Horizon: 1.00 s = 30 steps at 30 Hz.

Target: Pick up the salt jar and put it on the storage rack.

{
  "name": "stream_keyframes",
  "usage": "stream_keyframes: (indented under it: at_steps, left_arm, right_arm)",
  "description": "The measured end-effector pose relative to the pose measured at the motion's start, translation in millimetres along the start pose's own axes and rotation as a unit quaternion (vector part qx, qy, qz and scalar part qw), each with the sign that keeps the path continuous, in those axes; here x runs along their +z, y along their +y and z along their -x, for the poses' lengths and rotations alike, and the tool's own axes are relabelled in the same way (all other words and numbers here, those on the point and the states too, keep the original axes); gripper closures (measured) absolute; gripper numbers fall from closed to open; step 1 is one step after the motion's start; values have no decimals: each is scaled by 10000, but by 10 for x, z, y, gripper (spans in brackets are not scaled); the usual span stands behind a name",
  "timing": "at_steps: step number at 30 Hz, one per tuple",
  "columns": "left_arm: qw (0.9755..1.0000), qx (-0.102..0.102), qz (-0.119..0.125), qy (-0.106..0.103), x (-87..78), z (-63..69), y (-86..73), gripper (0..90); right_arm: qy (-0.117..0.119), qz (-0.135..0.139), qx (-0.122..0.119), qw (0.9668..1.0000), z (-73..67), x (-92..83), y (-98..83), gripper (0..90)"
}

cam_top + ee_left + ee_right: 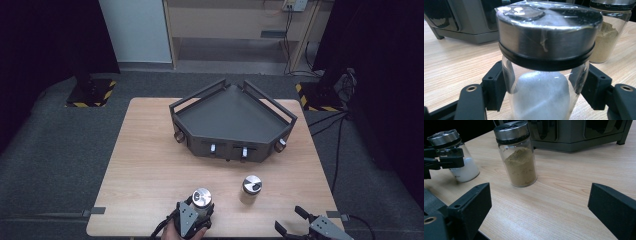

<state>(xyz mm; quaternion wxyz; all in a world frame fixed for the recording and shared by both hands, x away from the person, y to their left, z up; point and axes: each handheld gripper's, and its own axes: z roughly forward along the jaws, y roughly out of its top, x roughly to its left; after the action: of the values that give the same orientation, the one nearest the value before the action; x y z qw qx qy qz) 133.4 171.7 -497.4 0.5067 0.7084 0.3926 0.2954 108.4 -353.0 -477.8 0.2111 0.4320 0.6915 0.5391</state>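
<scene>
A glass jar of white powder [202, 198] [544, 82] [464, 167] with a steel lid stands near the table's front edge. My left gripper [199, 212] [544, 87] is shut on its glass body, one pad on each side. A second jar, holding tan powder [250, 189] [520, 162] [605, 35], stands upright a little to the right, free of both grippers. My right gripper [296, 221] [539, 205] sits at the front right corner, open and with nothing between its jaws, pointing toward the tan jar.
A dark grey corner shelf rack [233, 122] [574, 135] [461, 22] with a raised rail lies on the far half of the wooden table [150, 165]. Cables trail on the floor to the right.
</scene>
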Motion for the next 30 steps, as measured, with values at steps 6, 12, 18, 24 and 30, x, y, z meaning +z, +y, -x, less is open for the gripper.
stream_keyframes:
  at_steps: [6,12,18,24,30]
  left_arm:
    - [10000,14,16,-48,6,-25,-6,300]
    - [10000,15,-2,-80,11,-38,6,301]
    - [9999,-21,-24,-110,15,-54,22,301]
    - [9998,-59,-66,-152,15,-61,48,301]
    - [9996,-83,-139,-231,8,-61,104,301]
  right_arm:
    - [3,7,-1,10000,-2,-6,0,55]
    - [-4,11,0,10000,-5,-11,1,55]
    - [-2,9,4,10000,-1,-9,-3,55]
    - [1,8,0,10000,0,-8,-1,55]
    - [-5,25,-2,10000,0,-11,-2,55]
